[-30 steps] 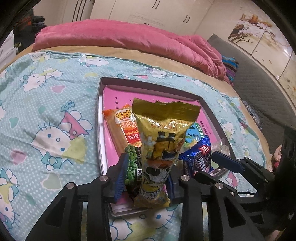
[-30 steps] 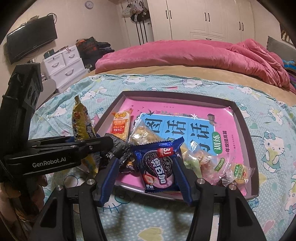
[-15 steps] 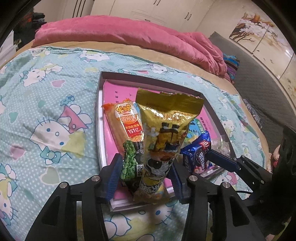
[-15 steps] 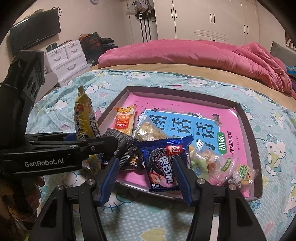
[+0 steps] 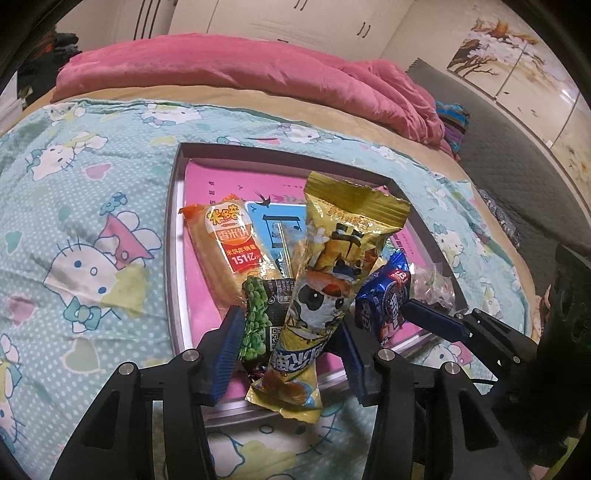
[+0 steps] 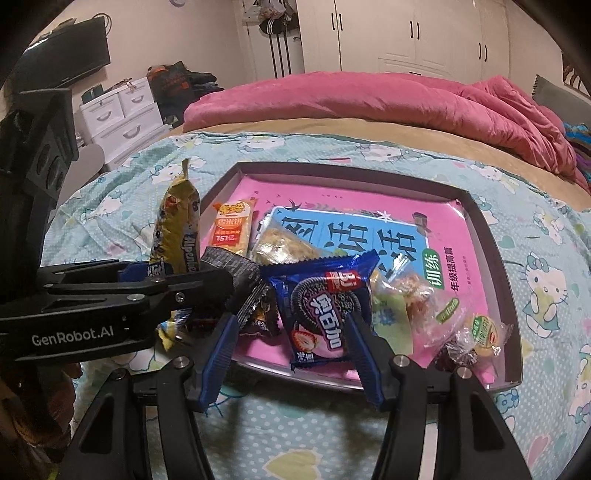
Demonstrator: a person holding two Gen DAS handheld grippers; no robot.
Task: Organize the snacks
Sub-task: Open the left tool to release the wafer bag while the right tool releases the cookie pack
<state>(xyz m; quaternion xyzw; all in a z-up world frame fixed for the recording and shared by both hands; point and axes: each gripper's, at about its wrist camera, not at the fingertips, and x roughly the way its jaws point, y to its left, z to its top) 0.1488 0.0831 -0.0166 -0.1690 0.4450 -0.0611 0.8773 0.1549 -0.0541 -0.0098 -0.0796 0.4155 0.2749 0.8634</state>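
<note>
1. The left gripper [image 5: 290,325] sits at the near edge of the tray [image 5: 173,258]. Its jaws have just been opening and now stand spread. A yellow pack [image 5: 332,273] stands tilted between them, its foot on the tray's near rim, and I see no pad pressing it.
2. A green pack [image 5: 256,317] is also between those jaws, against the left pad and beside the yellow pack.
3. The right gripper [image 6: 290,319] is to the right, also at the near rim, jaws apart. A blue cookie pack [image 6: 325,306] lies between them in the tray's near part. The right pad is at its edge; the left pad stands clear of it, with a black wrapper [image 6: 255,306] in the gap.
4. Right of the cookie pack, clear-wrapped sweets [image 6: 424,306] lie in the near right part of the tray.
5. Farther in, an orange pack [image 5: 229,243] lies at the left of the tray, on a pink book [image 6: 369,236] that covers the tray floor.
6. The tray rests on a cartoon-cat sheet [image 5: 92,184].
7. Beyond it lies a pink quilt [image 5: 221,62], then white wardrobes [image 6: 406,33].
</note>
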